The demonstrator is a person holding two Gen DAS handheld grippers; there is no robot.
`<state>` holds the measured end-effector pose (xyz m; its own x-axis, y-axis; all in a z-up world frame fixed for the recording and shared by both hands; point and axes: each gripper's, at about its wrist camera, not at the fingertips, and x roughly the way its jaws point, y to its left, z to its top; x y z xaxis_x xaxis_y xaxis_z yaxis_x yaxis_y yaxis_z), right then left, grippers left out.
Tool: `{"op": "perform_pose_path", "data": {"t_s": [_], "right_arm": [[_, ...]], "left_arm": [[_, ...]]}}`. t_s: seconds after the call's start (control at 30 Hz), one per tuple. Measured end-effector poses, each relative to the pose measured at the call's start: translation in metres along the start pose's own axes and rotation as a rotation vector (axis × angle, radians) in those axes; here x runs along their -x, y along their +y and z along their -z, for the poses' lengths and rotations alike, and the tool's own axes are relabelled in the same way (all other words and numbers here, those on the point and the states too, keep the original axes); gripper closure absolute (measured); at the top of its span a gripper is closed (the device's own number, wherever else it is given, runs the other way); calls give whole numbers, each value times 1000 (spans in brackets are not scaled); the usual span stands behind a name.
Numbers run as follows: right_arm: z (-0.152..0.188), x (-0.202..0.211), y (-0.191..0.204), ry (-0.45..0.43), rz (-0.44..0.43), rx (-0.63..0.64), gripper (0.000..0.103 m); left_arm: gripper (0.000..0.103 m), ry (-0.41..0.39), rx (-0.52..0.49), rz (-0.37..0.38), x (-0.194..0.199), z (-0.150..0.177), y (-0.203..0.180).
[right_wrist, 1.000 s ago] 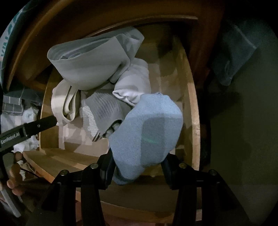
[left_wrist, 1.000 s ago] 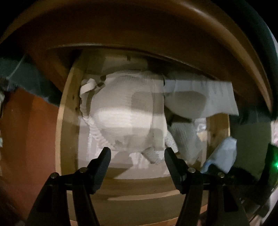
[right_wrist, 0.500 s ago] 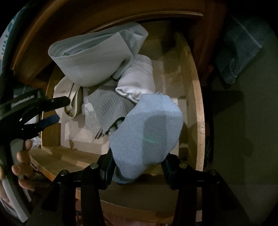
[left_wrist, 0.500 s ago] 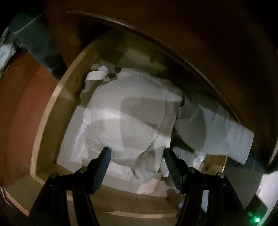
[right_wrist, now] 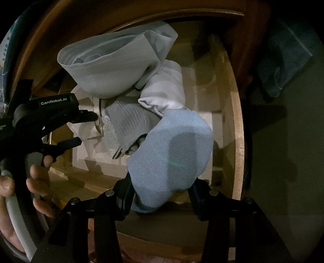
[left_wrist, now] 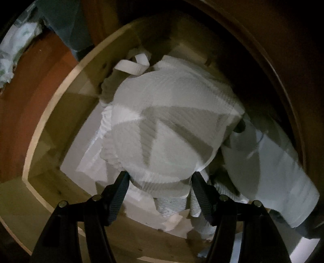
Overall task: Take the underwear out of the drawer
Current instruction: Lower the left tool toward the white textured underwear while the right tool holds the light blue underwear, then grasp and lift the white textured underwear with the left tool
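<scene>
Drawer work is about half done: my right gripper [right_wrist: 161, 192] pinches a pale blue knit piece above the wooden drawer's [right_wrist: 236, 129] front edge, while my left gripper [left_wrist: 159, 188], jaws just narrowing, seemingly brackets white ribbed underwear [left_wrist: 168, 125] mid-drawer.

We're over the open drawer [right_wrist: 236, 129] and its left and middle are piled with white underwear [left_wrist: 168, 129]. Bare liner shows along the right wall [right_wrist: 204, 105], so there's room there. The dresser top [right_wrist: 125, 12] overhangs the far end.
</scene>
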<state>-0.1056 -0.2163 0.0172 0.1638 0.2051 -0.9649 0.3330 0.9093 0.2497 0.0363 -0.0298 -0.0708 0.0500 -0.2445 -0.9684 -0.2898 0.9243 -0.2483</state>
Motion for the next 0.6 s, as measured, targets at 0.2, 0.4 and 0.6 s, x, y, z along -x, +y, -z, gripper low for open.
{"op": "perform_pose_path", "data": {"t_s": [0.2,0.4,0.6], "right_arm": [[0,0,-1,3,-7,1,58],[0,0,0,2,-7,-4,58],[0,2,1,-8,1,4,58]], "left_arm": [[79,10,-46,36,12,-2,7],[85,28,-170,25,35,2,8],[86,-21,-296,10,66,10,14]]}}
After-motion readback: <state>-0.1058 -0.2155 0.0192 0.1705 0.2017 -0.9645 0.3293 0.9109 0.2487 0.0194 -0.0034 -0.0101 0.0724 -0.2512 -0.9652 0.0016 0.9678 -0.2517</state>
